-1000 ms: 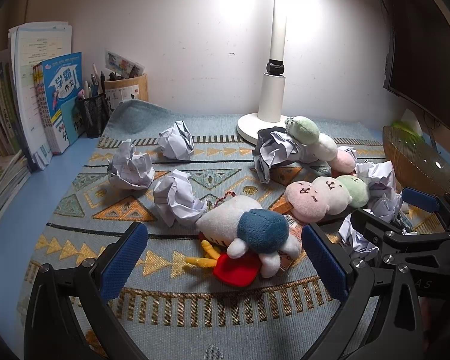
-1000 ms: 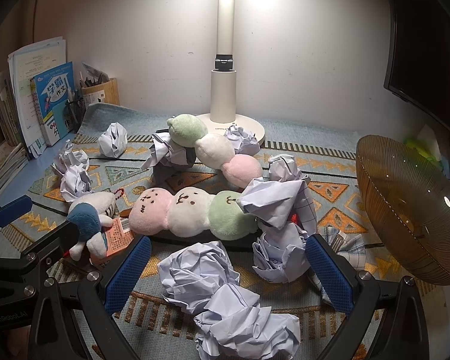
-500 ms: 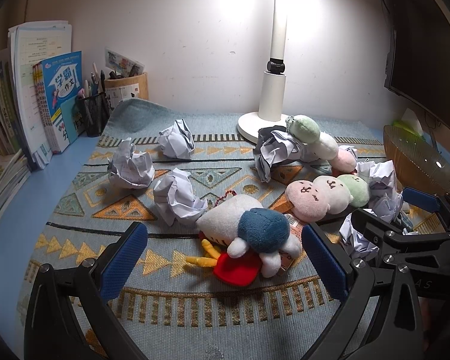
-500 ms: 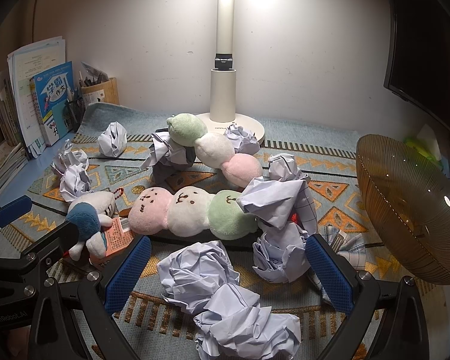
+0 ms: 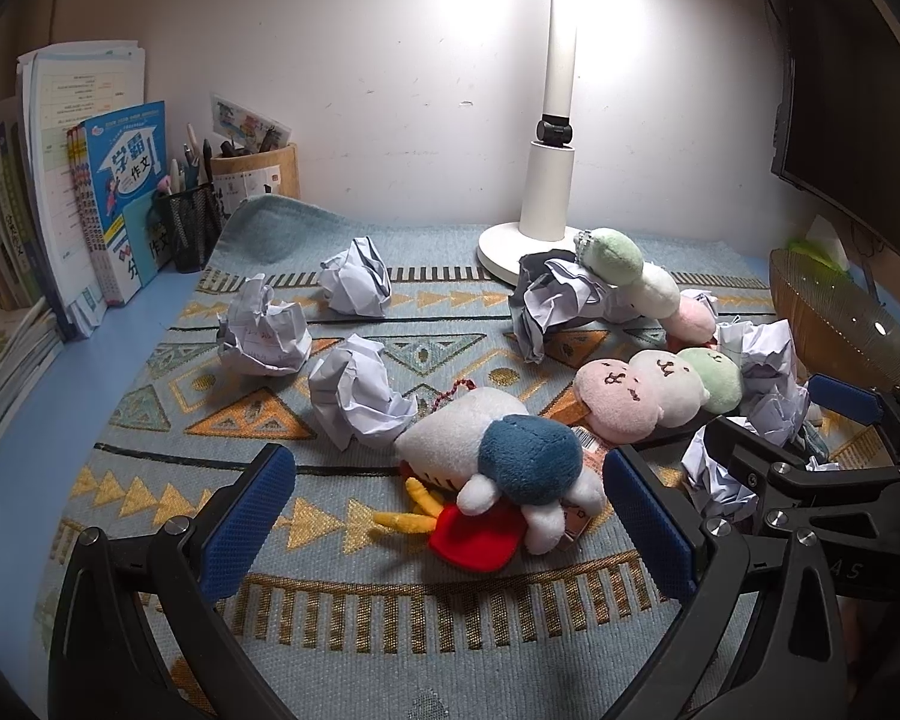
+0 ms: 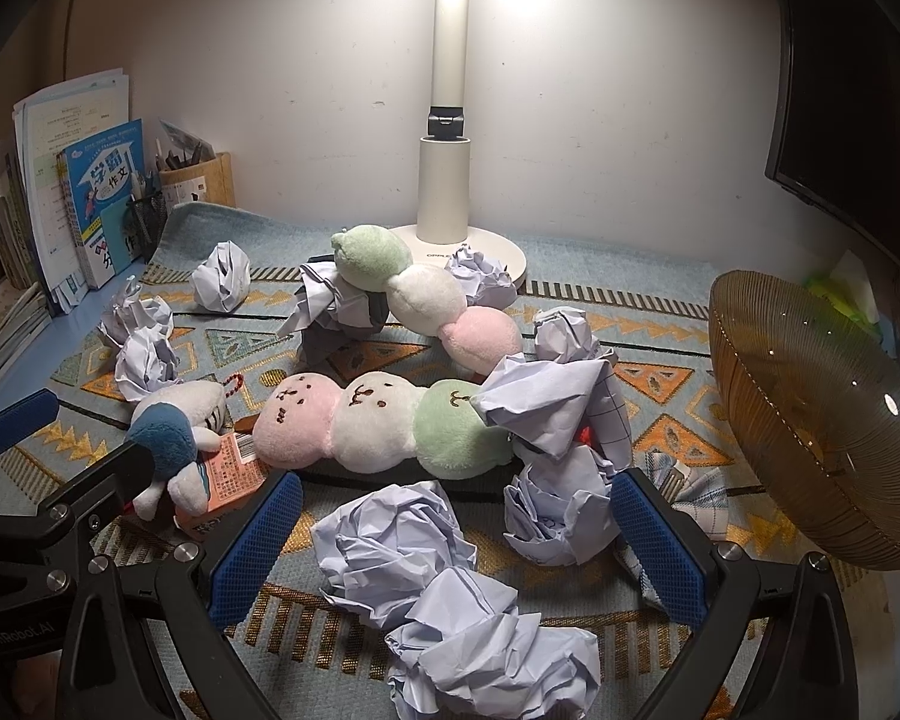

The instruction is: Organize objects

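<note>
Both blue-padded grippers hang with jaws apart and empty, apparently poised to choose. The left gripper (image 5: 450,516) frames the white-and-blue plush toy (image 5: 498,456) at twelve o'clock; the right gripper (image 6: 456,546) brackets crumpled white paper balls (image 6: 402,546), with the amber ribbed bowl (image 6: 810,432) at two o'clock.

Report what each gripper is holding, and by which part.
Nothing is held: left gripper and right gripper are both open, with empty jaws.

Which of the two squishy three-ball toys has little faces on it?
The nearer three-ball plush, lying beside the blue-and-white plush, shows stitched faces. The far three-ball plush, by the lamp base, shows none.
</note>
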Demonstrator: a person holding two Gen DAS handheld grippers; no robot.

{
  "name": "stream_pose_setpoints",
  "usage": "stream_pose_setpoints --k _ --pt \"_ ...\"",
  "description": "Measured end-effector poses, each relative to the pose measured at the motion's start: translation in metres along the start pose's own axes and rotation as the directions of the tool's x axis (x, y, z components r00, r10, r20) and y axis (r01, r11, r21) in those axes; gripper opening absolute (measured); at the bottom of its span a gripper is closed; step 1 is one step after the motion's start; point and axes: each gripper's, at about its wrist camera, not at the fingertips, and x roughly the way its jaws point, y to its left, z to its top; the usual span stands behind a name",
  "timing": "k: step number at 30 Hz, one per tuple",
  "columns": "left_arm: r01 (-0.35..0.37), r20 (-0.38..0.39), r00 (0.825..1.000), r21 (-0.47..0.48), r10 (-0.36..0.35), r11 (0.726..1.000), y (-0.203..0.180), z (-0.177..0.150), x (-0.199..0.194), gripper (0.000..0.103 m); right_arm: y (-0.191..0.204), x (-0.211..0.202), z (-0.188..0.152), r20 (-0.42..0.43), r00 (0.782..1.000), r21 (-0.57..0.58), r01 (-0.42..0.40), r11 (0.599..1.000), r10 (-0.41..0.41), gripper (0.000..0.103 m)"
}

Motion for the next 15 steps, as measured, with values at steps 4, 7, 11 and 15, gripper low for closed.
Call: stream_pose_setpoints --k 4,7,11,15 --pt "-0.001 0.0 1.0 0.0 0.001 1.0 0.0 0.0 0.0 0.102 0.0 0.0 0.001 -0.015 1.0 0.024 -0.019 1.0 0.019 0.103" --pt "-0.001 0.0 1.0 0.0 0.001 1.0 0.0 0.0 0.0 0.102 0.001 0.0 0.001 -0.019 1.0 0.034 -0.02 0.999 0.021 0.103" --pt "-0.001 0.004 1.0 -0.001 0.001 1.0 0.001 0.0 -0.001 0.102 0.002 -0.002 0.003 -0.028 0.999 0.044 -0.035 0.998 0.036 0.103" --pt "-0.001 0.027 1.0 -0.013 0.002 1.0 0.003 0.001 -0.008 0.102 -0.002 -0.014 0.004 0.021 0.998 0.044 -0.055 0.997 0.055 0.103"
